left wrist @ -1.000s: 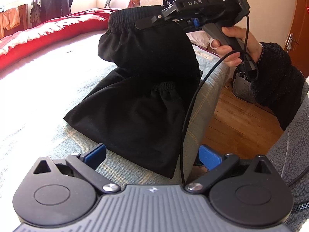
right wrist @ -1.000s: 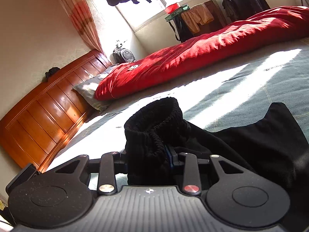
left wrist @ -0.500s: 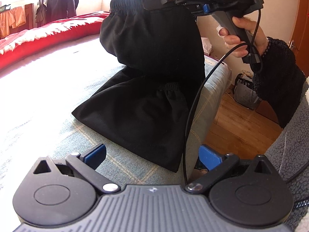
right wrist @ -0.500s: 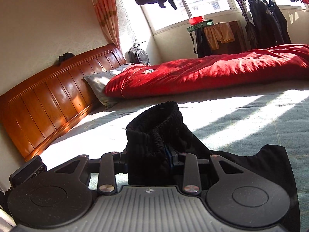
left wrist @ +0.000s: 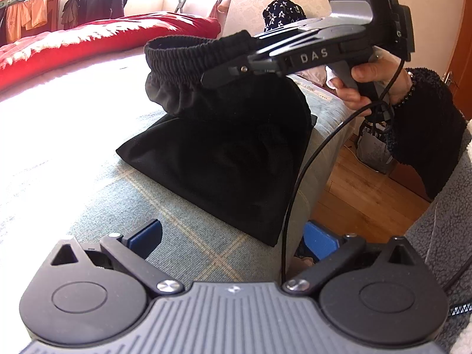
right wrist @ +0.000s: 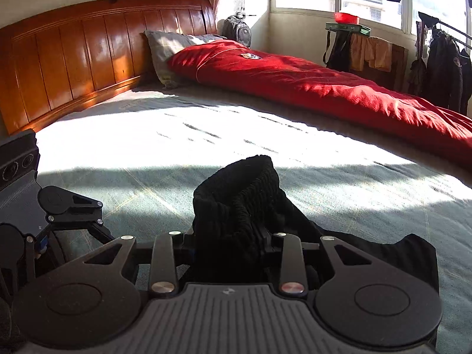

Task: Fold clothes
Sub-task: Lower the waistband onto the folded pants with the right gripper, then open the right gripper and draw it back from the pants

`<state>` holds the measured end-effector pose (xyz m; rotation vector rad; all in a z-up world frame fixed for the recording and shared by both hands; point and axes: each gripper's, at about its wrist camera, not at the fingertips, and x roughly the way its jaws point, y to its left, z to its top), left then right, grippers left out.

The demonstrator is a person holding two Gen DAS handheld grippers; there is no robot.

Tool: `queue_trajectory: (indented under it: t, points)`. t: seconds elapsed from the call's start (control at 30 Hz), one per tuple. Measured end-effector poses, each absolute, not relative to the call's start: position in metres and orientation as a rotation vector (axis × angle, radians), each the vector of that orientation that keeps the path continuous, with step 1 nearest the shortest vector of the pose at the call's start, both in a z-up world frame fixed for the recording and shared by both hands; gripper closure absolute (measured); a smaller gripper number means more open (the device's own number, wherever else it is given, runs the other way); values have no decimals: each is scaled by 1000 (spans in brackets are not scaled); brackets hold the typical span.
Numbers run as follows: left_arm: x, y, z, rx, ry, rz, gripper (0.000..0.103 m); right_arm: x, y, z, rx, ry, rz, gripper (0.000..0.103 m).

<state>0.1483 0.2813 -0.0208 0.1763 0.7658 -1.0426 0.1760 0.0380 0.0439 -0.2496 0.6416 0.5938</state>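
Lettering "DAS" reads in pale capitals on the side of the right gripper (left wrist: 236, 65), seen from the left wrist view. No other writing legible; a small patch on the red quilt (right wrist: 309, 85) is too blurred to read.

Right gripper: jaws clamped on the elastic waistband of the black trousers (left wrist: 224, 147), lifting that end clear of the bed; the gathered band stands up between the fingers (right wrist: 271, 242) in its own view. A hand (left wrist: 371, 79) in a dark fuzzy sleeve (left wrist: 424, 141) grips the handle, a black cable (left wrist: 298, 194) trailing down from it.

Left gripper (left wrist: 233, 236): jaws wide apart, nothing between the blue pads (left wrist: 147, 233), hovering low above the bed edge, near the trousers' nearest corner but apart from it.

Trousers: lower part lies folded on the bedspread (left wrist: 124, 206) close to the bed's edge, upper part hanging from the right gripper.

Surface: pale grey-green bedspread with faint tan check lines, strong sun patches across it.

Room: wooden headboard (right wrist: 73, 56), grey pillow (right wrist: 168, 47), backpack (right wrist: 237, 31) in the corner, window with clothes hanging, dark jackets (right wrist: 442, 67) on a rail, red bowl (right wrist: 345, 17) on a green stand, wood floor (left wrist: 360, 203) beside the bed
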Motion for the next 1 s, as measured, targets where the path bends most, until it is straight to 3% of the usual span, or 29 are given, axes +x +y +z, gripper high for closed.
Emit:
queue_trajectory:
  t: [0.2,0.43,0.5,0.8,1.0]
  points:
    - [148,287,-26,160,770,-1040,1,152,86,11,-595,638,545,65]
    - [145,290,-31,160,777,-1041,1,143,99,-23,-715,674,524,64]
    - [145,291,-31,157,780,-1039,1,140,99,-26,-715,676,519,59]
    - [145,294,-20,131,751,-1034,1,119,61,-6,-459,682,554,30]
    - [163,279,-9,85,721,-997,1,90,-43,28,-125,606,383,21]
